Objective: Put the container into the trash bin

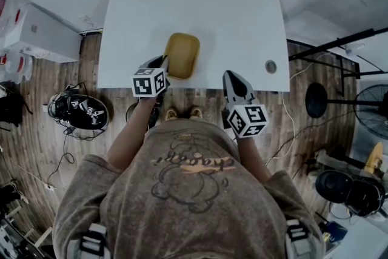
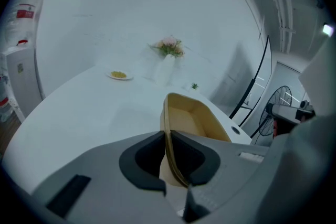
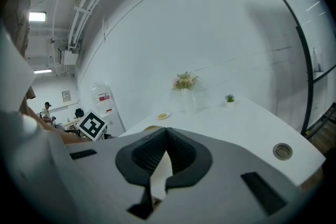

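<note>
Tan, thin-walled plastic: the container point(image 1: 182, 54) is an open rectangular tub over the near part of the white table point(image 1: 242, 21), long axis roughly 12 to 6 o'clock in the head view, with the far end leaning a little toward 1. The left gripper point(image 1: 162, 63) sits at the tub's 8 o'clock corner. In the left gripper view its jaws are pinched on the tub's near-left side wall, one pad inside and one outside, and the rim runs straight out from between them toward 12. From that gripper the tub body lies at 1 o'clock, so it hangs off one corner of the grip, not centred on it. I cannot tell whether its base is clear of the table. The right gripper point(image 1: 230, 77) is at the tub's 4 o'clock, near the table's front edge and apart from the tub. Its jaws are pressed together with nothing between them. The left hand is the carrying hand. A dark round vessel point(image 1: 79, 112) stands on the floor at 8 o'clock of the left gripper, off the table's left side. It is probably the bin, not confirmed. If so, the carry goes left and down, and the overhanging far end may swing.
</note>
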A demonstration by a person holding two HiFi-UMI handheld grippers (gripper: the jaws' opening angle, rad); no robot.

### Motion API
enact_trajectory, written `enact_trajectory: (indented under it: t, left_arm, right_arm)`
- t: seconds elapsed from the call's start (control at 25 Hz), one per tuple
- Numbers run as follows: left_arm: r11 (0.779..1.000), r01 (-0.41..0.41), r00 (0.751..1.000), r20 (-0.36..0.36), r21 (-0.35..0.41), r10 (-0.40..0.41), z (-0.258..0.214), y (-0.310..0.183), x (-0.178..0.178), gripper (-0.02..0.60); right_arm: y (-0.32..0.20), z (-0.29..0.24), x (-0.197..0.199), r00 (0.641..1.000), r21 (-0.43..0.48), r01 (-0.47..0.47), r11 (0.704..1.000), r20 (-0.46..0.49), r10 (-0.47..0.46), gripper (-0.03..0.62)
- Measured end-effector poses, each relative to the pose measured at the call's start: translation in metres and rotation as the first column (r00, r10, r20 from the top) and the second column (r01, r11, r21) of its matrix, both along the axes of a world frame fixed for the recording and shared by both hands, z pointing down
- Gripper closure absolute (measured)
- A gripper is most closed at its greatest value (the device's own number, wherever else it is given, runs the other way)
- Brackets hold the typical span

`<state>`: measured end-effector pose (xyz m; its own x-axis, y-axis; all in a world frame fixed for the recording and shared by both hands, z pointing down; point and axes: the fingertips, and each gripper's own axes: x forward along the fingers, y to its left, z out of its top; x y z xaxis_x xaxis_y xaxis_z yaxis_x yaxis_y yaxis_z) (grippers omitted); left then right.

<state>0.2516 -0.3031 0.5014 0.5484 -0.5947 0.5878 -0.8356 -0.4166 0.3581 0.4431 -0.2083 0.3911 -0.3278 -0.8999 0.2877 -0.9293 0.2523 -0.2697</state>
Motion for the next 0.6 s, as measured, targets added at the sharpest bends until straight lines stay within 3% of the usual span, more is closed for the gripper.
enact_trajectory:
  t: [0.28,0.48,0.6]
  left_arm:
    - [0.992,0.112,0.994,-0.02,0.051,-0.112,-0.03,0.007,-0.044,0.554]
    - [0.974,0.215,0.976,-0.034,0.071,-0.213,-0.044,0.016,-0.092,0.554]
    - [0.949,0.304,0.952,-0.036,0.079,-0.302,-0.049,0.034,-0.127,0.554]
  right_arm:
    - [-0.016,0.004,-0.035,0.992,-0.005,0.125,0.992,0.011,-0.125,0.592]
    - [-0.029,0.007,-0.079,0.972,0.0,0.234,0.972,0.02,-0.234,0.592]
    - [-0.033,0.008,-0.112,0.944,0.004,0.328,0.945,0.024,-0.328,0.592]
